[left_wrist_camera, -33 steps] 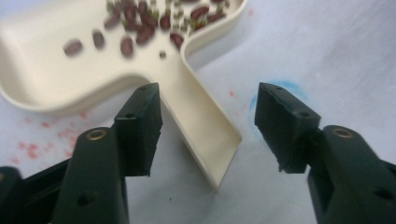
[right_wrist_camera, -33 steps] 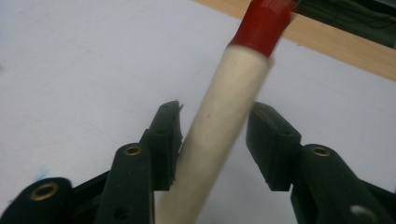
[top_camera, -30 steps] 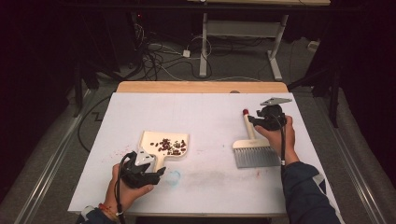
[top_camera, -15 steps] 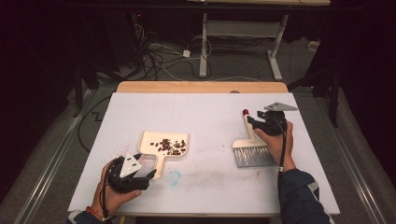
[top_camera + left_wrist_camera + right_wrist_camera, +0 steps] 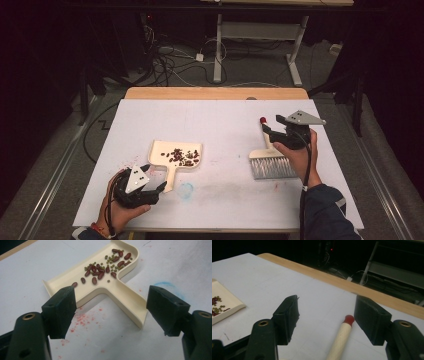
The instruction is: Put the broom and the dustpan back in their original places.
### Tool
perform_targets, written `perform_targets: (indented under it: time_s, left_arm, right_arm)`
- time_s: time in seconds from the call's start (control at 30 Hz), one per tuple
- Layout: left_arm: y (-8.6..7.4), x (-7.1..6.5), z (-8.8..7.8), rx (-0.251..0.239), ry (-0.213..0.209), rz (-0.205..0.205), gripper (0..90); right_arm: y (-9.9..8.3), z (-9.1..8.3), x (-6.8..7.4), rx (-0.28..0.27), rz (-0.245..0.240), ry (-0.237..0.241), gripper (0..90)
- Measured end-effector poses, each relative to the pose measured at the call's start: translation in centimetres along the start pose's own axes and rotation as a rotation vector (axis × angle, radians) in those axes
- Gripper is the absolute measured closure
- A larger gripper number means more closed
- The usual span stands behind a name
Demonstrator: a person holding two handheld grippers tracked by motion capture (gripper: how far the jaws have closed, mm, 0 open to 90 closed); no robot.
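At the lower left of the high view the left gripper (image 5: 159,187) lies low over the table (image 5: 225,120), its jaws spread wide; they have just been opening. In the left gripper view the handle end of the dustpan (image 5: 117,290) sits between the two black pads, clear of both, so nothing is gripped. The dustpan (image 5: 176,156) rests flat left of centre in the high view, handle toward the lower edge, with a small heap of beans (image 5: 184,156) in its tray. In the left gripper view the beans (image 5: 106,266), dark red ones and small green ones, fill the upper middle. Red specks and a faint blue ring mark the table near the handle.

At the right of the high view the right gripper (image 5: 267,131) hovers above the brush (image 5: 269,162), which lies on the table with its bristles toward the lower edge. Its jaws have just been opening and stand well apart. In the right gripper view the red-tipped brush handle (image 5: 340,336) runs up between the pads at lower centre, nearer the right pad, touching neither.

No readable writing or labels show on any item.
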State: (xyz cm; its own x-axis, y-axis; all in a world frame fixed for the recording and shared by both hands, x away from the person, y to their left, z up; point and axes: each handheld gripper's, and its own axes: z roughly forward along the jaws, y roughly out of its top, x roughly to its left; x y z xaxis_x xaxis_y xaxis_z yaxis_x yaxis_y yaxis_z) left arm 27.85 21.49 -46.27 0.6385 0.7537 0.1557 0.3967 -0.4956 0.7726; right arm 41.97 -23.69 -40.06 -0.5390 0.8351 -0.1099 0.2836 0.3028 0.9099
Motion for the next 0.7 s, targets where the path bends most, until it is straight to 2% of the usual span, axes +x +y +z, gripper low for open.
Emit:
perform_targets:
  time_s: [0.1,0.23,0.27,0.37,0.43,0.53,0.7]
  left_arm:
    - [0.0,0.0,0.2,0.010,0.000,0.005,23.4]
    - [0.0,0.0,0.3,0.012,-0.006,0.012,22.3]
    - [0.0,0.0,0.4,0.015,-0.004,0.012,22.2]
    - [0.0,-0.1,0.4,0.021,0.005,0.013,21.3]
    - [0.0,-0.1,0.4,0.018,0.003,0.017,20.9]
    - [0.0,-0.2,0.4,0.017,0.003,0.018,20.0]
    - [0.0,-0.1,0.4,0.016,0.004,0.015,19.5]
  right_arm:
    - [0.2,-0.3,0.1,-0.028,0.008,0.011,33.2]
    - [0.5,-0.6,0.3,-0.047,0.009,-0.007,25.2]
    - [0.5,-0.7,0.4,-0.051,0.012,-0.012,25.7]
    - [0.7,-0.9,0.6,-0.057,-0.004,-0.009,24.3]
    - [0.7,-1.1,0.9,-0.060,0.007,0.006,23.6]
    - [0.8,-1.2,1.4,-0.042,-0.003,0.008,19.9]
    - [1.1,-2.1,1.9,-0.060,-0.019,0.008,17.3]
